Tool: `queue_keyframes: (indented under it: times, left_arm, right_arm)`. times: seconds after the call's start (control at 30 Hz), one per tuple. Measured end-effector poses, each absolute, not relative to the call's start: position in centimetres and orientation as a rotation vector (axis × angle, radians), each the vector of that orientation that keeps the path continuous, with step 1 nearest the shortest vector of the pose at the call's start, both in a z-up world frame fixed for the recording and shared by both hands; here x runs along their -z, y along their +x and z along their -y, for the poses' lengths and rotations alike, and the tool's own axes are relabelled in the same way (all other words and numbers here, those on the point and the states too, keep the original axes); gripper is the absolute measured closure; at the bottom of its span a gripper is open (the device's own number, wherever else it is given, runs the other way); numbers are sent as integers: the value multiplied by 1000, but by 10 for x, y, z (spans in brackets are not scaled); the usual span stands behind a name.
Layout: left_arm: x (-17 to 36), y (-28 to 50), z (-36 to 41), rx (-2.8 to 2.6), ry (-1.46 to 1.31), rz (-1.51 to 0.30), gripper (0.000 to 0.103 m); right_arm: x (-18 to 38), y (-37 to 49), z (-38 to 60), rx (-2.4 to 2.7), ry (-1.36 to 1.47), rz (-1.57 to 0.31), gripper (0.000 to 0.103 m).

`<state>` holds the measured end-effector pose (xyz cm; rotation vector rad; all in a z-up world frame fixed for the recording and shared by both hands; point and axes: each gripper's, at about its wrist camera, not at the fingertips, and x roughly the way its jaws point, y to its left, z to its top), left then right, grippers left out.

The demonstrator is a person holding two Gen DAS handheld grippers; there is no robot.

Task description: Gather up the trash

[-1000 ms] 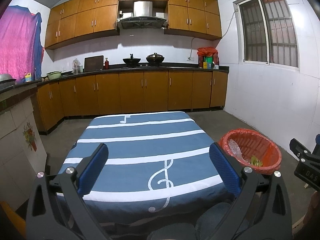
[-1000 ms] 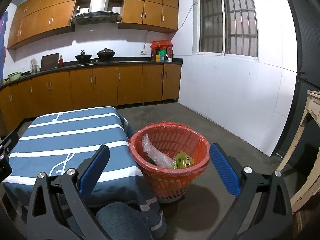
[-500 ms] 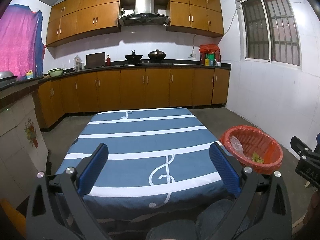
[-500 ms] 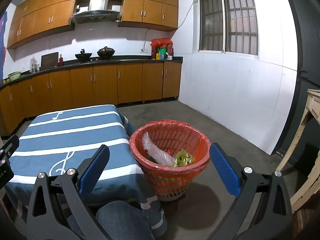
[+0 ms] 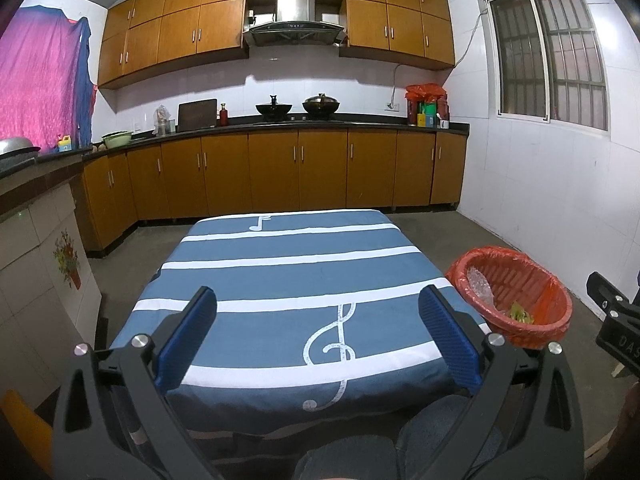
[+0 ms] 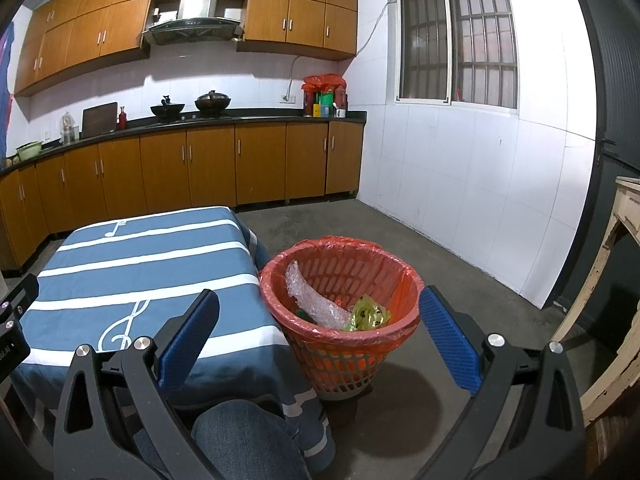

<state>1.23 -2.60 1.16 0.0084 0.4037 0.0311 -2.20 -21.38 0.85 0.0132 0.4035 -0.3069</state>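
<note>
Left wrist view, left to right. At the upper left of the frame a pink and blue cloth hangs on the wall, and brown wooden cabinets under a dark countertop run across the middle. In the centre stands the table draped in a blue cloth with white stripes and music notes; no trash shows on its top. The left gripper, with blue-padded fingers spread wide and holding nothing, hovers over the near edge at the bottom of the frame, probably kept level to survey the cloth. At the right edge, part of the other black tool is just visible.

Right wrist view, left to right. The same table occupies the lower left. Just beside its right corner, at centre, stands the orange plastic mesh bin lined with a red bag, placed within easy reach. It contains a strip of clear bubble wrap and a crumpled yellow-green wrapper. The right gripper is likewise wide apart and empty, pointed at the bin. A denim-clad knee lies at the bottom. A pale wooden furniture piece at the right edge narrows the floor beside the bin.
</note>
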Motion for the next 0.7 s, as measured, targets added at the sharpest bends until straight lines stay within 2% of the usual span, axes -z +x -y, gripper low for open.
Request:
queue_keyframes:
  times: [0.7]
  left_arm:
    - [-12, 12, 28, -30, 6, -404, 4]
  right_arm:
    - [-7, -23, 214, 309, 19, -405, 4]
